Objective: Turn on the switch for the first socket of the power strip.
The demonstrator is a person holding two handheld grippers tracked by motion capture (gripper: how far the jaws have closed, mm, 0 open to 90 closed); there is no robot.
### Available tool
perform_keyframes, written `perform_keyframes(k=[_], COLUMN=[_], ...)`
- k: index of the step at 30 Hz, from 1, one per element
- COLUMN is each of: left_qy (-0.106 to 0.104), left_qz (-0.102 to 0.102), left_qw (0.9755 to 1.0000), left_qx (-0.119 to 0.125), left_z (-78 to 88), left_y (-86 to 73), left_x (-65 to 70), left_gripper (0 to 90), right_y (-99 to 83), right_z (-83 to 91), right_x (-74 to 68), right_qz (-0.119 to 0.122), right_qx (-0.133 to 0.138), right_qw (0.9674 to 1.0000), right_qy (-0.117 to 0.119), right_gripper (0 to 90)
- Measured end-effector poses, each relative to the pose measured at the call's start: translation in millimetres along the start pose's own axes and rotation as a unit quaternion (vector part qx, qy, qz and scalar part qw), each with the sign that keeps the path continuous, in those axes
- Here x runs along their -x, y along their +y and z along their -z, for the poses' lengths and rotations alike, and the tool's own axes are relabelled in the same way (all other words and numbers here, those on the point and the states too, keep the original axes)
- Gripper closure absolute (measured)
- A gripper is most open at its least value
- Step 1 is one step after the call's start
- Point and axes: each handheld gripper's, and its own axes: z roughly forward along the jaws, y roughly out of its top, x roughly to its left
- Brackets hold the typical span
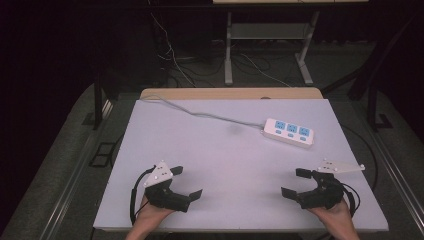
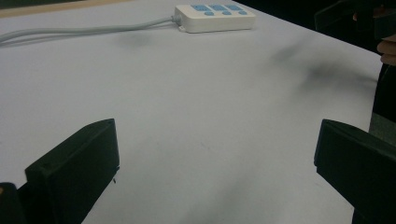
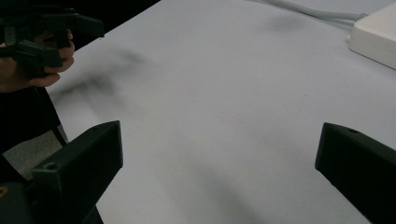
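High view puts the white power strip (image 1: 289, 132) on the far right part of the pale surface (image 1: 220, 165), lying at a slant with its three blue-marked sockets facing up and its grey cord (image 1: 200, 113) running off toward the far left corner. It sits well apart from both of your hands, though nearer to the right one.

Your right claw (image 1: 298, 182) hovers near the front edge with its jaws spread wide and nothing between them; the right gripper view catches the strip's white corner (image 3: 376, 36) at the upper right, so you are aimed a little to one side of it. Turn the wrist until the body sits centred between the jaws before you advance.

I would approach across the strip's narrow width rather than its length, since the long housing looks too wide to span lengthwise, and keep the jaws off the sockets.

Your left claw (image 1: 188, 182) is likewise wide open and empty, pointing inward over bare surface. Keep it free to steady the cord, which may drag or swing the strip if you lift one end.
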Motion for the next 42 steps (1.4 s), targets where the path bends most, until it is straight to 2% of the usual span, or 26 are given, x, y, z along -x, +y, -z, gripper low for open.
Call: perform_keyframes(k=[19, 28, 42], left_qy=[-0.004, -0.008, -0.008], left_qz=[0.002, -0.002, 0.001], left_qw=[1.0000, 0.9999, 0.9998], left_qx=[-0.006, -0.014, -0.019], left_z=[-0.3, -3.4, -5.1], left_y=[0.1, -0.2, -1.7], left_x=[-2.0, -3.6, -5.9], left_gripper=[0.0, 0.0, 0.0], right_y=[-1.4, 0.4, 6.8], right_z=[-1.5, -3.3, -1.8], right_x=[0.7, 2.7, 7.3], right_qz=[-0.002, 0.009, -0.002], right_qx=[-0.013, -0.029, -0.036], right_qw=[0.9999, 0.9995, 0.9993], right_qy=[0.003, -0.003, -0.007], right_gripper=[0.3, 0.3, 0.4])
